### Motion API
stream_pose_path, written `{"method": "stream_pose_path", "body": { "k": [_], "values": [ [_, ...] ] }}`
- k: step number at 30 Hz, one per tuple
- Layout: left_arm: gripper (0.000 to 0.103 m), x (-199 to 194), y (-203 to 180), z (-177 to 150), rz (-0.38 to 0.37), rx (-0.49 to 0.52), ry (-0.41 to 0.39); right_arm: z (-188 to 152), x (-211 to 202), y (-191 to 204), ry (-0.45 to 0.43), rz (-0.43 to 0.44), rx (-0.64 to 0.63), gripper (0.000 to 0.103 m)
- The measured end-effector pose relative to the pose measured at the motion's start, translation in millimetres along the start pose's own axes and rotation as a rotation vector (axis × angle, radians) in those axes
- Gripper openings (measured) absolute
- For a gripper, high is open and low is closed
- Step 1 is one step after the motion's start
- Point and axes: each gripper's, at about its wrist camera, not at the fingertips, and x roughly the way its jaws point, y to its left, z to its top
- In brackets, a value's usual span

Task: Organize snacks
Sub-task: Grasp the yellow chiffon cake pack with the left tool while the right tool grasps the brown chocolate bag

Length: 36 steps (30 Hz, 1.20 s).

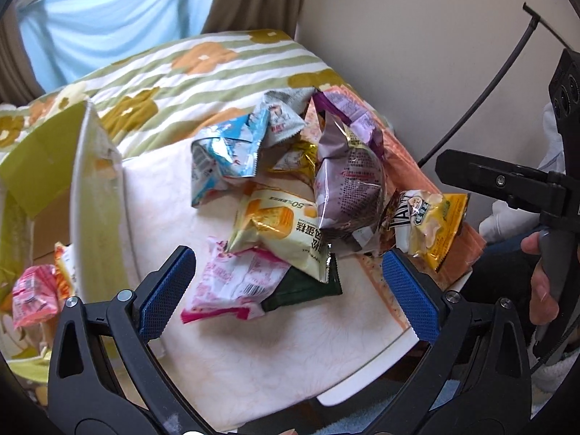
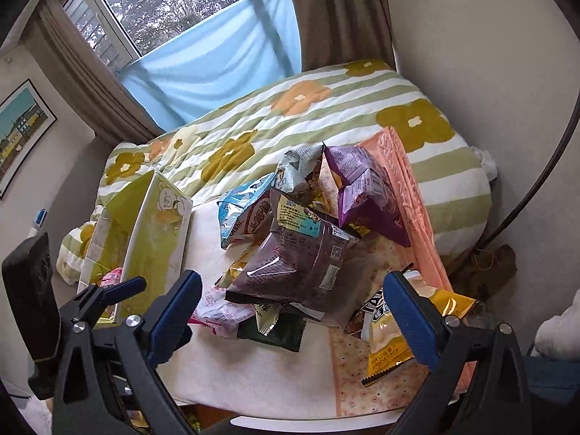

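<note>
The left gripper (image 1: 286,290) hangs wide apart and empty over the near end of the heap, its blue pads straddling the pink-and-white packet (image 1: 232,282) without touching it; to take that one cleanly it should come down square and pinch the crimped body, not the dark green sachet (image 1: 308,288) beneath. The right gripper (image 2: 290,311) is likewise spread and holds nothing, poised above the brown pouch (image 2: 297,264). The snacks lie piled on the white counter (image 1: 275,355); the yellow-green box (image 1: 90,195) at left, seemingly the bin, already has a pink pack (image 1: 32,295). The floral bed (image 2: 326,108) lies beyond.

"50%" on yellow cake packet (image 1: 275,224)
</note>
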Motion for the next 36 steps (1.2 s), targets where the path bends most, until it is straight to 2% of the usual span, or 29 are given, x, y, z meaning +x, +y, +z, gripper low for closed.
{"method": "stream_pose_path", "body": {
  "k": [4,9,19,21,23,28,36],
  "values": [
    [0.102,33.5,-0.6,4.9,-0.017,0.026,0.053,3.4,26.6,-14.4,0.047,0.041,0.057,0.1],
    [0.102,74.5,4.9,4.2,-0.039,0.053,0.119,6.2,59.1,-19.5,0.092,0.044,0.1,0.1],
    [0.102,107.9,10.0,8.8,-0.087,0.075,0.162,7.2,95.5,-34.7,0.133,0.055,0.192,0.098],
    [0.102,111.9,9.2,11.5,-0.084,0.09,0.167,7.7,97.0,-36.4,0.134,0.064,0.204,0.089],
    [0.102,114.5,9.3,13.4,-0.081,0.098,0.171,8.2,96.9,-35.5,0.137,0.082,0.2,0.073],
    [0.102,120.4,13.1,15.8,-0.089,0.109,0.184,7.6,97.2,-33.0,0.145,0.122,0.218,0.053],
    [0.102,137.7,15.8,20.8,-0.062,0.148,0.196,10.0,84.3,-44.6,0.113,0.12,0.264,0.05]
  ]
}}
